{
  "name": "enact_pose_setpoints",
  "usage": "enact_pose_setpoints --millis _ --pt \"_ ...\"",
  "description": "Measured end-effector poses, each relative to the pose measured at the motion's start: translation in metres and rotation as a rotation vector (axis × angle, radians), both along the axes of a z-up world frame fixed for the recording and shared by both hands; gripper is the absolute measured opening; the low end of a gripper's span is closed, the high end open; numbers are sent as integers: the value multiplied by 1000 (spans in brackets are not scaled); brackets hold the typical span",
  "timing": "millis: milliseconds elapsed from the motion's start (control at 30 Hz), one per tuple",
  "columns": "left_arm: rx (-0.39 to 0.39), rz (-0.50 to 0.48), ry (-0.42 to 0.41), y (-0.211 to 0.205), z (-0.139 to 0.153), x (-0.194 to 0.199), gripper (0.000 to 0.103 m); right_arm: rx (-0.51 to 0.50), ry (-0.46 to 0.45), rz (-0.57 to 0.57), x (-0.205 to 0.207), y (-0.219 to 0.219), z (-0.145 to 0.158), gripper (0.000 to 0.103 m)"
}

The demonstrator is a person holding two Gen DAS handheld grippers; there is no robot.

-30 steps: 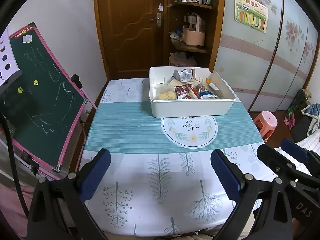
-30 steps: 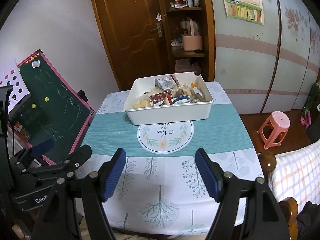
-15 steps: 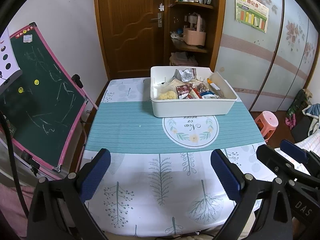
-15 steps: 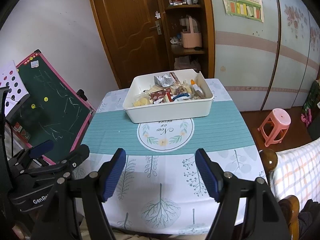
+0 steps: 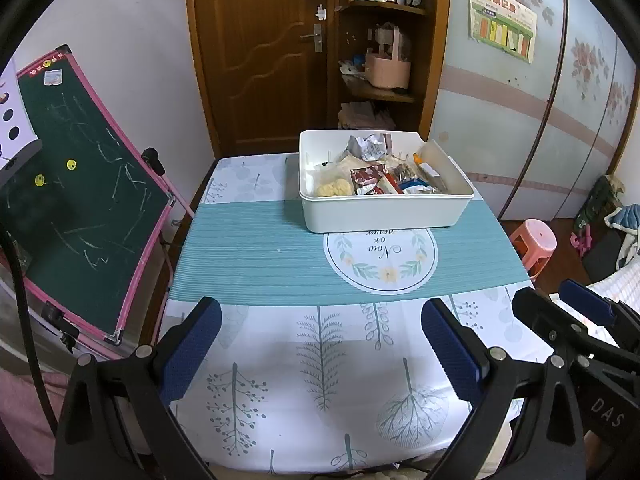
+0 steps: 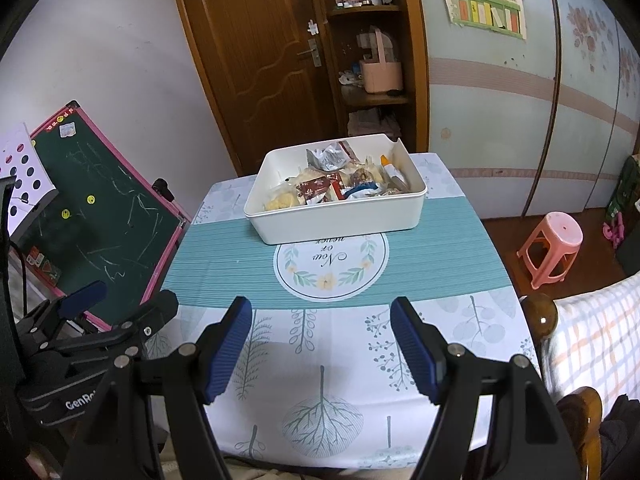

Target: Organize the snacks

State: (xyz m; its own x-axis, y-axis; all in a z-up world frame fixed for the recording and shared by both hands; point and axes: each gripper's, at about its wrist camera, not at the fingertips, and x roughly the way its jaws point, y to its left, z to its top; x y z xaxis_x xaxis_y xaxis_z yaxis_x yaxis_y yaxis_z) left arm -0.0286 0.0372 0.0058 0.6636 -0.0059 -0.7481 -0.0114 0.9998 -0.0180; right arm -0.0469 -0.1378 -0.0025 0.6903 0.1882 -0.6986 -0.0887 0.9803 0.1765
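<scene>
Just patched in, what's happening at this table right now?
A person holds two handheld grippers over the near end of the table. The left gripper and right gripper are both open and hold nothing. The snacks lie jumbled in the white bin at the far end of the teal runner, out ahead of both grippers. None of the snacks is in either gripper, and none is seen on the table outside the bin.

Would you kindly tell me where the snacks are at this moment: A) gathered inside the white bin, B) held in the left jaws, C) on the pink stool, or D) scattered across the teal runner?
A: the snacks all lie inside the white bin, while the left gripper and right gripper stand open and hold nothing.
</scene>
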Motion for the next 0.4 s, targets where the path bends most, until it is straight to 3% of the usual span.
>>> enact_pose_setpoints --millis 400 --pt "4 -2 9 -1 -5 -1 100 9 13 -10 2 -1 -3 72"
